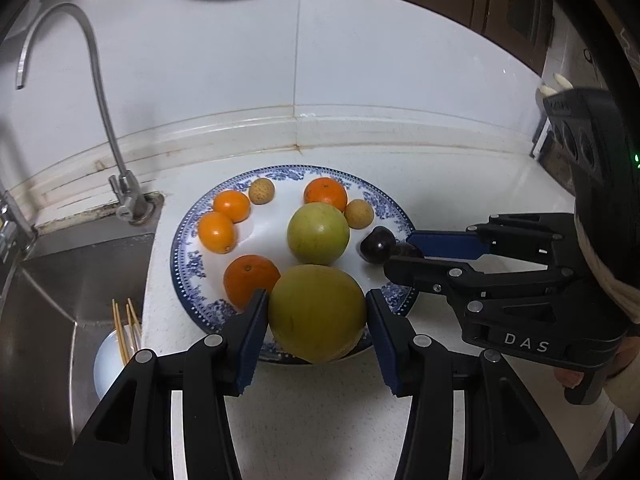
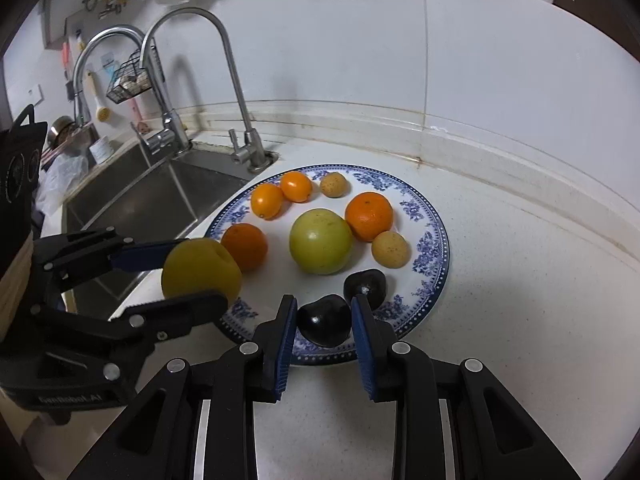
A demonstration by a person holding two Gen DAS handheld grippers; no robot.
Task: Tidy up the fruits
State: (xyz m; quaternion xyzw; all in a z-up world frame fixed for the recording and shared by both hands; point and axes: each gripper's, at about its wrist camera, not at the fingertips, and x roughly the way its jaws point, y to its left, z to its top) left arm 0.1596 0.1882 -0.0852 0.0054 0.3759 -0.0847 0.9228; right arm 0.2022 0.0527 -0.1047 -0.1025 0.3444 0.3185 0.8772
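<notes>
A blue-and-white plate [image 1: 188,256] [image 2: 432,248] on the white counter carries a green apple [image 1: 318,234], two oranges, two small orange fruits, two small tan fruits and a dark plum [image 1: 378,244]. At the plate's near rim, my left gripper [image 1: 316,300] is shut on a large yellow fruit [image 1: 318,314] [image 2: 200,268]. My right gripper [image 2: 324,308] is shut on a second dark plum [image 2: 324,320], just above the plate's near right rim, beside the plum [image 2: 366,284] that lies on the plate. From the left wrist view the right gripper [image 1: 402,254] reaches in from the right.
A steel sink [image 1: 60,280] lies left of the plate, with a bowl and chopsticks [image 1: 116,352] in it. A curved faucet [image 1: 120,184] stands at the sink's corner. The tiled wall runs close behind the plate. Bare counter extends to the right [image 2: 520,280].
</notes>
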